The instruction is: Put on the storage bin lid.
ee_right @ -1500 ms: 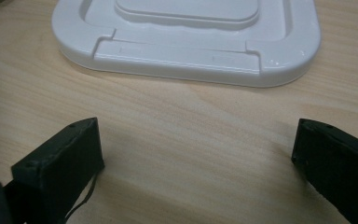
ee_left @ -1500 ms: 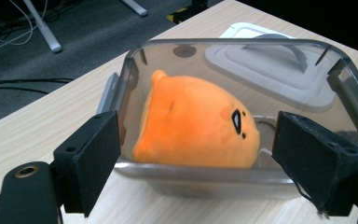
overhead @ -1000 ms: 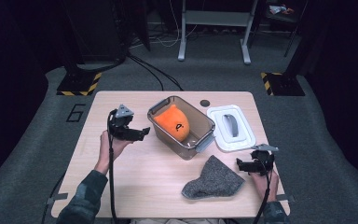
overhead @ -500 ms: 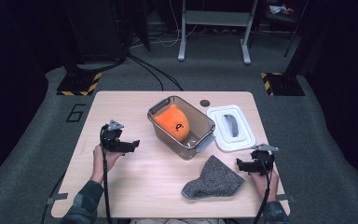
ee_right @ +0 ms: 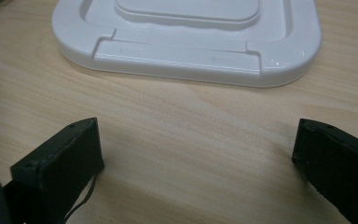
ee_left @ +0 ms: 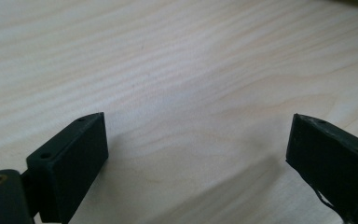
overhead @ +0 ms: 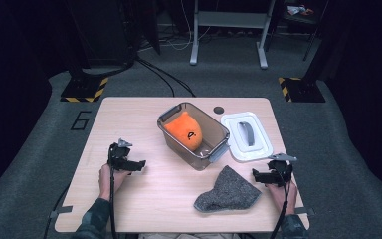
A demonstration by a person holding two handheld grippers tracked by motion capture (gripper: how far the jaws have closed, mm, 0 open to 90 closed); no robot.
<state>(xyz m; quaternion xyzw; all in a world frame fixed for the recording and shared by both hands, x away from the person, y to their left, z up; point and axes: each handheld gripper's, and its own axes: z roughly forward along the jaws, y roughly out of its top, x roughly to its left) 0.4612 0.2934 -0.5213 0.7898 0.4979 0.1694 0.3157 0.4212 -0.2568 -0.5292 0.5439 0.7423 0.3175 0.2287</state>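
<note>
A clear plastic bin stands mid-table with an orange plush toy inside. To its right lies a white lid with a grey handle. A grey knitted cloth rests near the front edge. My left gripper sits low over bare wood at the left, well clear of the bin. Its jaws have just been opening wider and stand open with nothing between them. My right gripper rests open beside the cloth's right corner. It faces the white lid, with bare wood between its jaws.
A small black disc lies at the table's far edge behind the bin. Dark floor, cables and stand legs surround the table. Bare wood stretches across the left half and the front middle.
My left gripper has come down from beside the bin toward the front left, and now sits close to the tabletop. The right gripper has stayed put.
</note>
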